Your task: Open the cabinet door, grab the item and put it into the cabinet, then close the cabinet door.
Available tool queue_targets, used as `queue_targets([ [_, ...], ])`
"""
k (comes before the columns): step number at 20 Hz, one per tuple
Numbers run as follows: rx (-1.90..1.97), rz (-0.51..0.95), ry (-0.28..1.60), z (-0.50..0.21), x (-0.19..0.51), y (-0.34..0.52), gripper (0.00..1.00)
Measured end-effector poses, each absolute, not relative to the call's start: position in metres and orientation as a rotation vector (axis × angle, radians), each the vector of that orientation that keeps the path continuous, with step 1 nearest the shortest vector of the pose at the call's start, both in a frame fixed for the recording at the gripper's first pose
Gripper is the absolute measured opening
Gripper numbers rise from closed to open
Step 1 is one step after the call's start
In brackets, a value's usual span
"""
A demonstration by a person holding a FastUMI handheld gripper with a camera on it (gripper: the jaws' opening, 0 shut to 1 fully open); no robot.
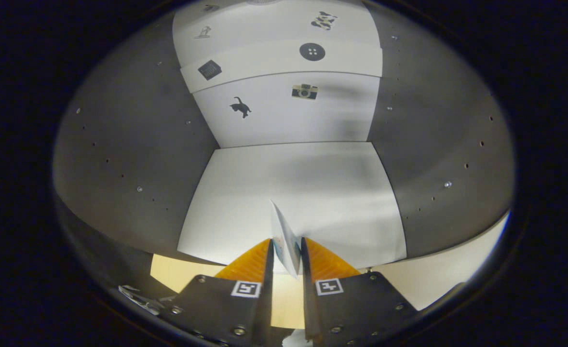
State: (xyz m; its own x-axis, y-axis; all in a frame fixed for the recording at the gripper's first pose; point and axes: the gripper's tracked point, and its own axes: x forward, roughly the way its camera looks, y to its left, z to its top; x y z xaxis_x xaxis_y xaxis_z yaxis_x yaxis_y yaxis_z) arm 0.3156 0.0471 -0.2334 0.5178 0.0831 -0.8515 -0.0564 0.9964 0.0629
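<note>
I look straight into the open cabinet (433,144), with grey side walls, a white floor (293,193) and a white back wall bearing small black stickers. My gripper (286,248) is shut on a thin white card-like item (284,233), held edge-on between both fingers. The item's tip sticks up and forward over the front part of the cabinet's floor. A white shelf (284,62) crosses the cabinet higher up.
A pale wooden surface (448,274) runs under the cabinet's front edge, on both sides of the fingers. A small crumpled wrapper-like object (137,296) lies left of the fingers. The cabinet's side walls carry rows of small holes and screws.
</note>
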Motion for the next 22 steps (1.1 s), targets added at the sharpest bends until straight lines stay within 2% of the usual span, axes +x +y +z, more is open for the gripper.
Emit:
queue_targets([
  [1,0.045,0.098,1.018,-0.231,0.315,0.051,0.28],
  [4,0.074,0.103,0.996,-0.224,0.317,0.053,0.41],
  [6,0.075,0.103,0.978,-0.218,0.315,0.051,0.44],
  [10,0.044,0.121,0.913,-0.204,0.307,0.05,1.0],
  [22,0.01,0.162,0.694,-0.154,0.279,0.051,1.0],
])
